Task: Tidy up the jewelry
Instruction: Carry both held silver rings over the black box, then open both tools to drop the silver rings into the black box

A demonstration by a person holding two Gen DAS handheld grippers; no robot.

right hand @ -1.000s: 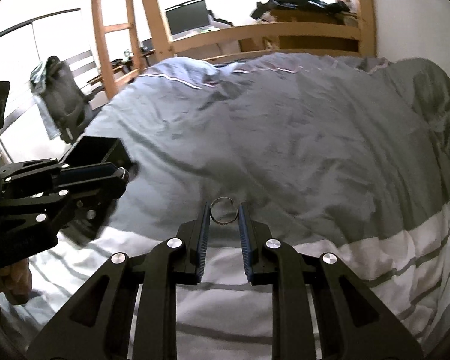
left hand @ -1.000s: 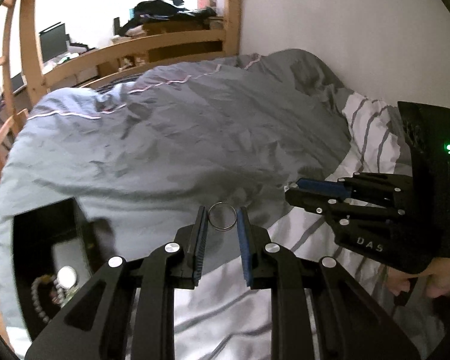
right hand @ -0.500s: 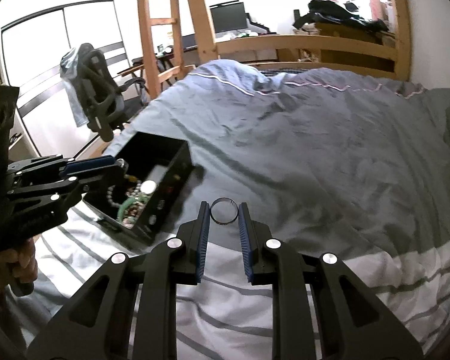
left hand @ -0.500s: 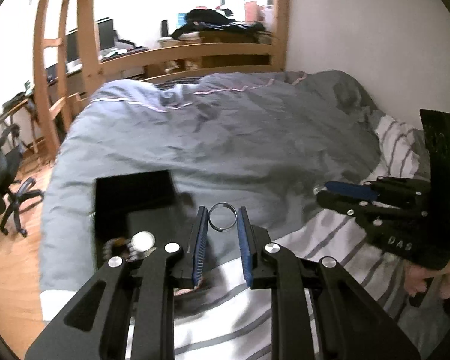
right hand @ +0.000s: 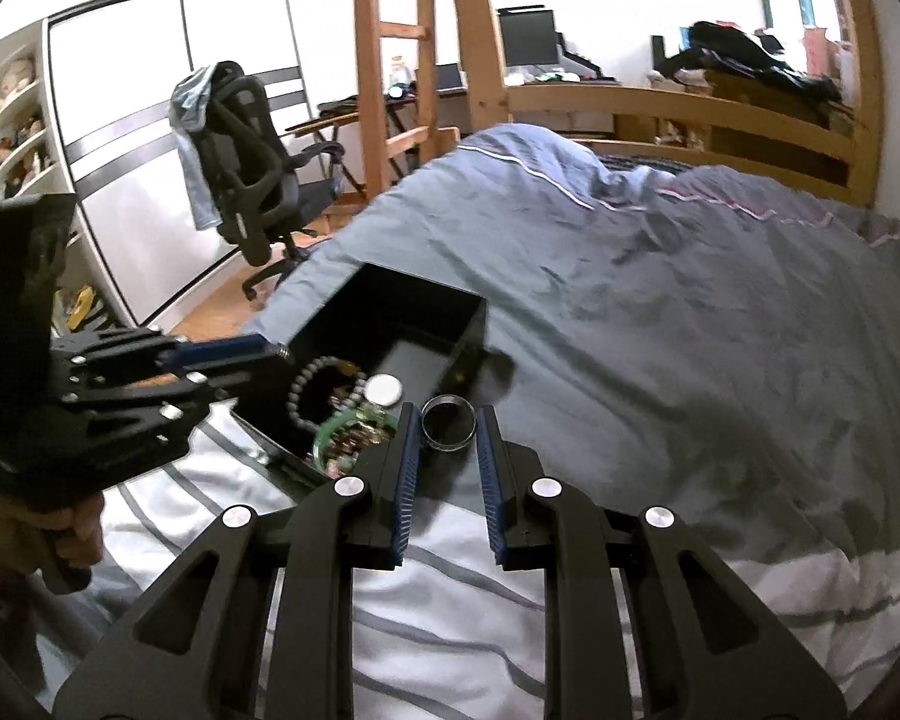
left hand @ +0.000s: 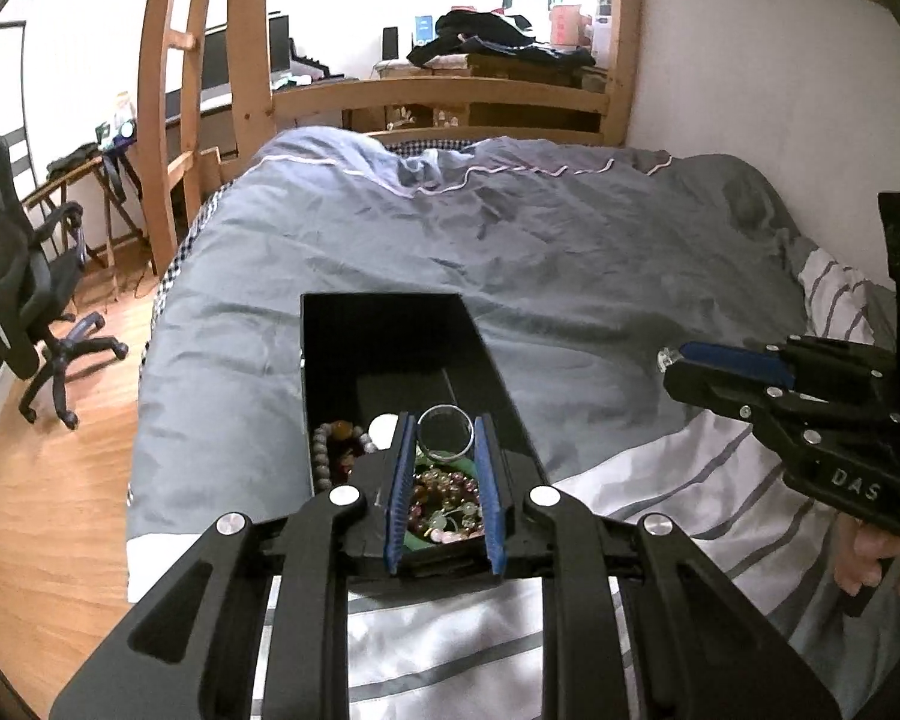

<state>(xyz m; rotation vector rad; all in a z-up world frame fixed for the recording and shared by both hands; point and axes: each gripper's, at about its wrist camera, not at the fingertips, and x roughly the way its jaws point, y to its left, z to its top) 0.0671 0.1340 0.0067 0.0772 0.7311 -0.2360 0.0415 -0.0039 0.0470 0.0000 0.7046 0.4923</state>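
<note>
My left gripper (left hand: pixel 445 433) is shut on a silver ring (left hand: pixel 445 432) and holds it over the near end of an open black jewelry box (left hand: pixel 384 336) on the bed. The box holds a bead bracelet (left hand: pixel 325 456), a white round piece (left hand: pixel 384 425) and mixed coloured beads (left hand: pixel 447 501). My right gripper (right hand: pixel 447 423) is shut on a second silver ring (right hand: pixel 447 422), just right of the box (right hand: pixel 426 306). The left gripper also shows in the right wrist view (right hand: pixel 264 351), the right gripper in the left wrist view (left hand: pixel 669 363).
A grey duvet (left hand: pixel 510 252) and a striped white sheet (left hand: pixel 660 480) cover the bed. A wooden bed frame (left hand: pixel 450 96) and ladder (right hand: pixel 390 60) stand behind. An office chair (right hand: pixel 252 138) stands on the wood floor at left.
Both grippers have swung left toward the box, each still holding its ring. The left one now hangs over the box's near end; the right one is close beside the box.
</note>
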